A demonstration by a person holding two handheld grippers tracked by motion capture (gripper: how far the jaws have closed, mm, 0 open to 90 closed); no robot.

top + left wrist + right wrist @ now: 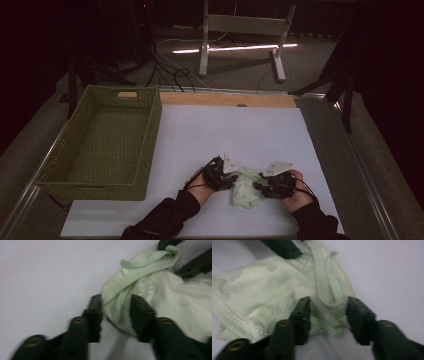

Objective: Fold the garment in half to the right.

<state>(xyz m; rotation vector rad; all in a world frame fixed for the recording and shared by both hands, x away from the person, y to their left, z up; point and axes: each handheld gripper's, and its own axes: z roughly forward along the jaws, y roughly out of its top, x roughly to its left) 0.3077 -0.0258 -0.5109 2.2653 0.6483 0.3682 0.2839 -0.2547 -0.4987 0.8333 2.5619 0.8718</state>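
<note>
Two grippers meet over a small pale green garment point(245, 188) in the high view, which lies crumpled on the white sheet point(220, 135) near the table's near edge, a little right of its middle; the left gripper point(231, 180) comes at the cloth from its left side and the right gripper point(258, 186) from its right, each held in a hand with a dark sleeve behind it, while a green woven basket point(102, 145) sits along the left edge of the table, well apart from the cloth. In the left gripper view, the left gripper point(116, 308) has its jaws apart, with a hemmed fold of the garment point(160, 297) lying between them, and the pads do not look pressed onto it; the other gripper's black jaw tips show at the cloth's far top corner. In the right gripper view, the right gripper point(328, 312) also stands with jaws parted, a bunched strip of the garment point(264, 302) sitting loose in the gap, and the rest of the cloth spreads out to the left on the white sheet
</note>
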